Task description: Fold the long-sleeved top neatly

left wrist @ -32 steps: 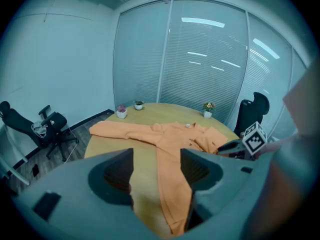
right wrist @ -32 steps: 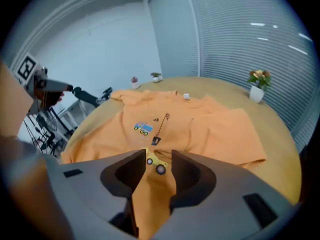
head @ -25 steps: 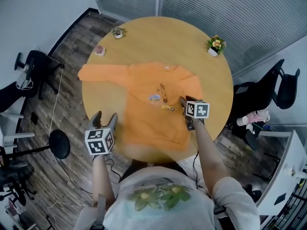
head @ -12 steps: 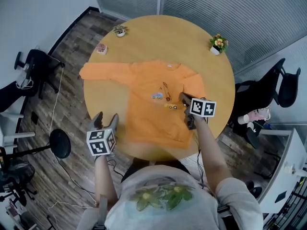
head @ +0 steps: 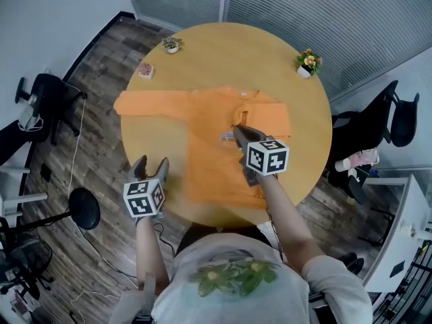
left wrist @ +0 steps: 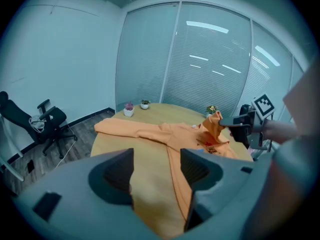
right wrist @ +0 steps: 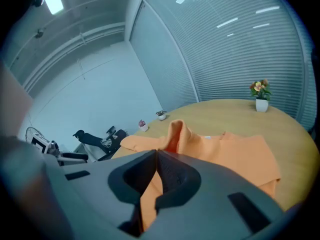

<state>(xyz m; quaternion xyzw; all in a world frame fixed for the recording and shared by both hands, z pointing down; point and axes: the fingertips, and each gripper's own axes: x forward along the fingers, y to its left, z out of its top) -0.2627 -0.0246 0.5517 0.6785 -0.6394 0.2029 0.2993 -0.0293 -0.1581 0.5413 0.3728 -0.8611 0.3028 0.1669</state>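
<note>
Over top (head: pixel 209 164), right gripper (head: pixel 237 132) aloft, pinching sleeve (right wrist: pixel 181 133)

Landmark: top (head: pixel 209 171). Beyond it, wide bare table (head: pixel 229 52), free passage. Rim obstacles only: flower pot (head: pixel 306 64) far right; small plant (head: pixel 171 44) and pink item (head: pixel 145 71) far left, past the flat sleeve (head: pixel 152 105). Over its middle, right gripper (head: pixel 237 131) clamped on the lifted sleeve (right wrist: pixel 176 132) blocks crossing. Bare strip left of it stays open.
</note>
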